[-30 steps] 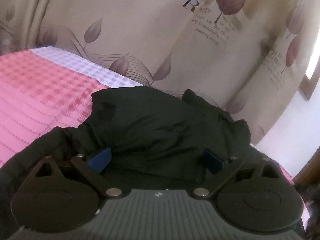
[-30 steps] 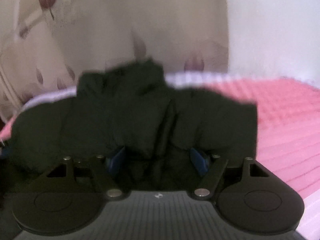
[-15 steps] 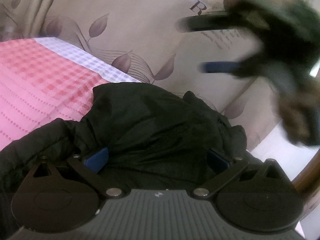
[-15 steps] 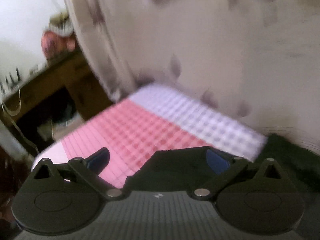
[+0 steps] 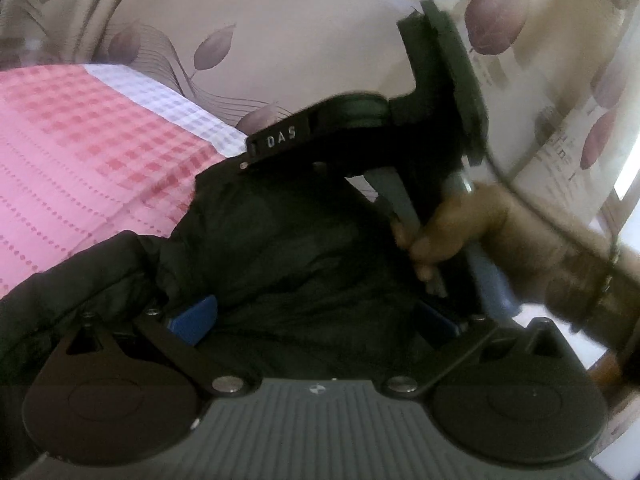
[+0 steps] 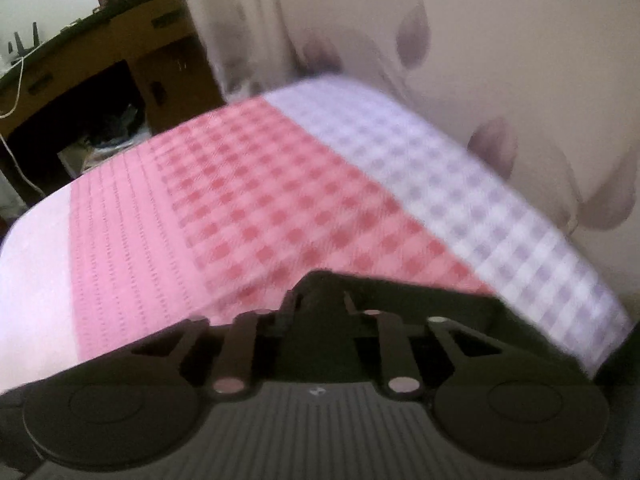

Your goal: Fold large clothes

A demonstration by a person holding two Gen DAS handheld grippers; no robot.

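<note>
A large black puffy jacket [image 5: 288,248] lies bunched on the pink checked bedspread [image 5: 80,168]. My left gripper [image 5: 312,316] is open, its blue pads [image 5: 196,316] resting on the jacket. The right gripper's body [image 5: 436,120] crosses the left wrist view, held in a hand above the jacket's far edge. In the right wrist view, my right gripper [image 6: 320,304] has its jaws drawn together on a black edge of the jacket [image 6: 400,292] over the bedspread [image 6: 256,208].
A beige leaf-print curtain [image 5: 280,32] hangs right behind the bed. A brown wooden desk [image 6: 100,60] with clutter stands beyond the bed's far corner. The bedspread's lilac checked strip [image 6: 460,184] runs along the curtain side.
The right gripper swung across from the jacket's middle to its far edge and closed on the fabric. The left gripper stayed open on the jacket.
</note>
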